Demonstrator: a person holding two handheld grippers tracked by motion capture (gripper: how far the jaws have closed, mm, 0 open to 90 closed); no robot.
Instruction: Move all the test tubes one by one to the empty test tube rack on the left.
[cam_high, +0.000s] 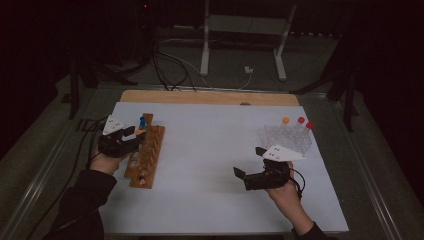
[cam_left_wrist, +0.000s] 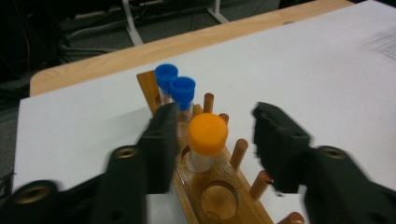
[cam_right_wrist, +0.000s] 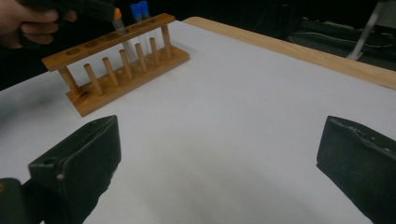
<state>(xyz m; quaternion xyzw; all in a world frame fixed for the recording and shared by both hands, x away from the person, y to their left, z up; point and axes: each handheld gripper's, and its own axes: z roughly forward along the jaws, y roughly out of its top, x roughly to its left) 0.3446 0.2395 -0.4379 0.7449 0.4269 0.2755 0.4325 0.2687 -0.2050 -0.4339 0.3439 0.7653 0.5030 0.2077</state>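
Lower right of the high view: right gripper (cam_high: 248, 176) held low over the white table sheet (cam_high: 210, 165), jaws spread wide, nothing between them. Its own view agrees, with both black jaws far apart at the bottom corners and bare sheet between.

Left side of the high view: left gripper (cam_high: 134, 136) held by a hand (cam_high: 104, 162) in a dark sleeve, right at the wooden tube rack (cam_high: 146, 156). In the left gripper view the jaws stand partly apart on either side of the orange-capped tube (cam_left_wrist: 205, 140). The tube sits upright in a rack hole, a clear gap on the right side; the left jaw is close to it, contact not clear (looks free of the pads). So: a narrow-to-medium gap, gripping nothing.

Just behind that tube, upper middle of the left gripper view: two blue-capped tubes (cam_left_wrist: 175, 86) upright in the next holes of the rack. In the right gripper view they show at the rack's far end, upper left of frame.

Farther, right of centre in the high view: clear plastic rack (cam_high: 288, 138) holding three tubes, one with an orange cap (cam_high: 285, 120) and two with red caps (cam_high: 305, 122).

Far edge: the wooden tabletop edge (cam_high: 210, 97) beyond the sheet.
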